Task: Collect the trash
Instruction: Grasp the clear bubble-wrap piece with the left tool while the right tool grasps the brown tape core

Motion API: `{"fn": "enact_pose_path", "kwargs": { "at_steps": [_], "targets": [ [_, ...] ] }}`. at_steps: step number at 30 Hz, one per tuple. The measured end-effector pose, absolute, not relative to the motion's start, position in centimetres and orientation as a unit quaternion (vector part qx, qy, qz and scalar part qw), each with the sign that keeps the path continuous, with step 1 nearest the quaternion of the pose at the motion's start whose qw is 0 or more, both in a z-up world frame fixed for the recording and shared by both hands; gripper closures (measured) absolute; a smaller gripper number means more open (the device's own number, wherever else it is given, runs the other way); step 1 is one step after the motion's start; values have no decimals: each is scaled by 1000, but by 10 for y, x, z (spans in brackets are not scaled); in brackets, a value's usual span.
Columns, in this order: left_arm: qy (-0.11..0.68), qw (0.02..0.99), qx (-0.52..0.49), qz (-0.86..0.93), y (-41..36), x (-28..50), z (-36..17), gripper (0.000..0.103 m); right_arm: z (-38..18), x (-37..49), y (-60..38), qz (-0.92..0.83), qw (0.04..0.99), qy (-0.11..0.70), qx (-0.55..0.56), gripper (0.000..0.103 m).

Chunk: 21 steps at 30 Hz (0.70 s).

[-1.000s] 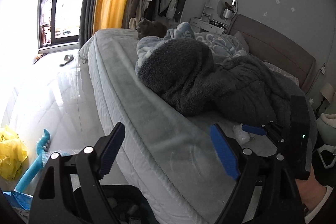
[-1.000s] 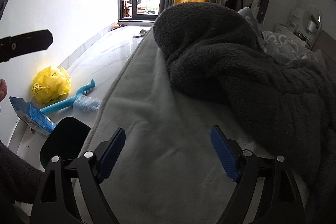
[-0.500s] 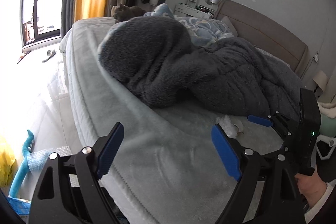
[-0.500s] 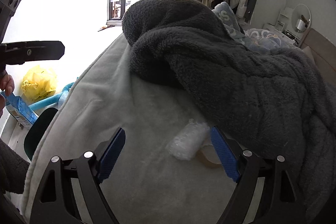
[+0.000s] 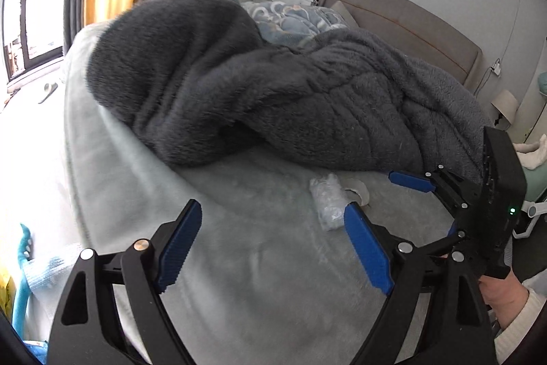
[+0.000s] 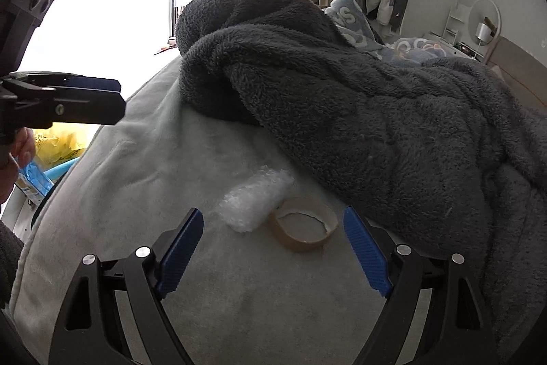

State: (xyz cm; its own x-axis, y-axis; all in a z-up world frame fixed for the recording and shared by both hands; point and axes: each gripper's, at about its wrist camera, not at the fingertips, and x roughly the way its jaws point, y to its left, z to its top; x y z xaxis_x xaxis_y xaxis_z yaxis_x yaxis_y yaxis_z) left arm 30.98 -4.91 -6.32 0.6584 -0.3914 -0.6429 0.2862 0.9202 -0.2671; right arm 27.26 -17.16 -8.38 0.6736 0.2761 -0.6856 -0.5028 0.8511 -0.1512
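Observation:
A wad of clear bubble wrap (image 6: 254, 204) lies on the pale grey bed sheet (image 6: 143, 180), touching an empty brown tape ring (image 6: 302, 228). Both sit just ahead of my right gripper (image 6: 273, 255), which is open and empty, the ring between its blue pads. In the left wrist view the bubble wrap (image 5: 328, 199) and tape ring (image 5: 359, 190) lie ahead and to the right of my left gripper (image 5: 273, 255), also open and empty. The right gripper (image 5: 424, 204) shows there at the right, around the trash.
A bulky dark grey fleece blanket (image 6: 359, 91) is heaped right behind the trash. On the floor left of the bed lie a yellow bag (image 6: 61, 142), a blue packet (image 6: 32, 180) and a teal tool (image 5: 24, 272). A headboard (image 5: 410, 23) stands at the back.
Both grippers have moved forward over the bed toward the blanket's edge. The bubble wrap and tape ring came into the right view and now sit closer, between the right gripper's open fingers.

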Motion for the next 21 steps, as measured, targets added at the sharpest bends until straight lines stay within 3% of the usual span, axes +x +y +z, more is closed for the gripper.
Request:
{"fn": "enact_pose_path", "kwargs": {
  "at_steps": [16, 21],
  "targets": [
    [429, 857, -144, -248, -108, 353, -106, 23, -108, 291, -214, 202, 894, 372, -149, 17],
    [446, 841, -183, -247, -109, 362, -124, 38, -115, 295, -209, 214, 888, 375, -159, 17]
  ]
}}
